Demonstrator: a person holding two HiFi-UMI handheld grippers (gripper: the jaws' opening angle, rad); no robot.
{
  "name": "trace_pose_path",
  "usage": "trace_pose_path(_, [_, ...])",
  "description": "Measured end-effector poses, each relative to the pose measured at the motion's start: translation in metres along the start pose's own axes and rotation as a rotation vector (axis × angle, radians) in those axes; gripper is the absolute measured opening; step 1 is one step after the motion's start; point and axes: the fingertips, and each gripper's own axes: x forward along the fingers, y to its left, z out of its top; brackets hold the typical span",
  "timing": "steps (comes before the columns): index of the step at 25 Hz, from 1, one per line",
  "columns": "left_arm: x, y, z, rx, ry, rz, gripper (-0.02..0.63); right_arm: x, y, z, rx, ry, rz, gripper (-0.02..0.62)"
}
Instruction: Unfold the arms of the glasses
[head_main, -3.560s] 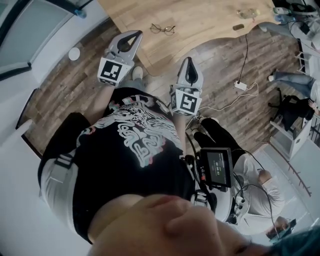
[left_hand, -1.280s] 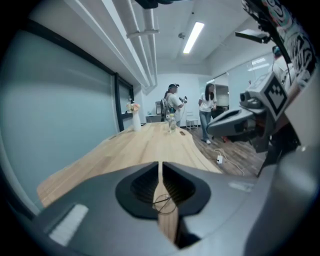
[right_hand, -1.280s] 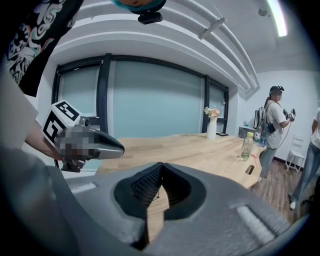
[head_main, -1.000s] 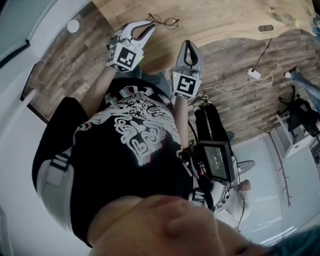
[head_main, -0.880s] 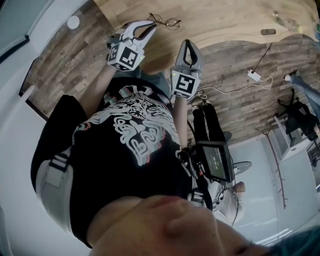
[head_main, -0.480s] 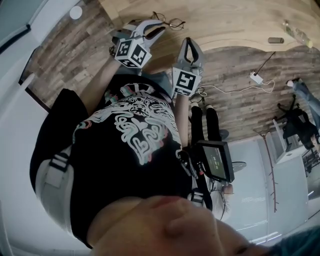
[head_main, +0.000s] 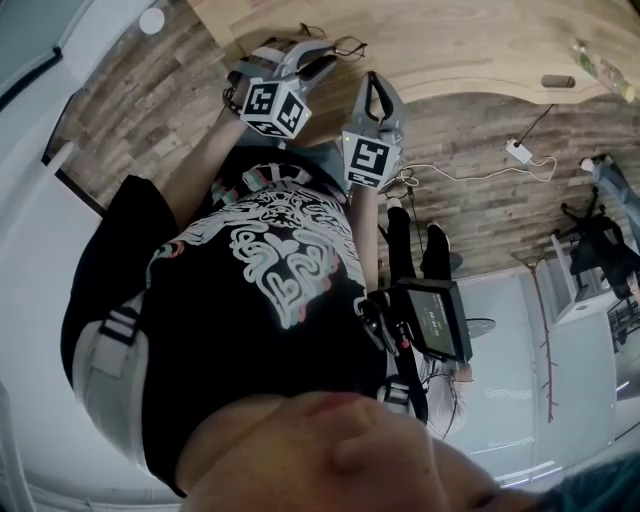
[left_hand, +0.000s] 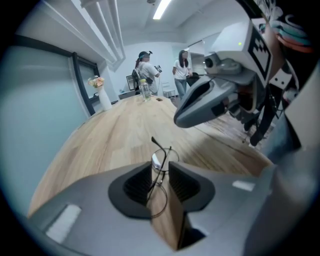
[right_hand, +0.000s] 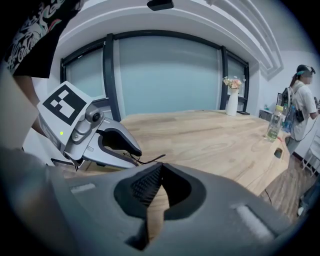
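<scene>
While the left gripper is hovering over the near edge of the wooden table at the top of the head view, its jaws are pressing in on the wire-rimmed glasses from both sides. Only a narrow gap is showing between them. The glasses are standing on edge between the jaws, partly projecting past the tips, and one thin temple arm is pointing up toward the frame centre. The right gripper is hanging just right of the left one at the table edge. Its jaws are meeting at the tips and gripping nothing.
</scene>
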Motion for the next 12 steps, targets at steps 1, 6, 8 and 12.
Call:
trace_pose_path(1, [0.0005, -0.0001, 0.0006, 0.008, 0.002, -0.003, 0.067, 0.0004, 0.0018, 0.0002, 0.002, -0.001, 0.004, 0.0])
trace_pose_path(6, [0.0026, -0.0015, -0.0009, 0.033, 0.023, 0.0, 0.066, 0.0022, 0.0077, 0.0002, 0.005, -0.012, 0.018, 0.0])
trace_pose_path(8, [0.0026, -0.0018, -0.0021, 0.043, 0.031, 0.003, 0.061, 0.003, 0.008, 0.0006, 0.004, -0.018, 0.021, 0.0])
trace_pose_path(12, [0.0025, 0.0007, -0.004, 0.067, 0.051, 0.021, 0.004, 0.004, 0.0078, 0.0012, -0.002, -0.017, 0.024, 0.0])
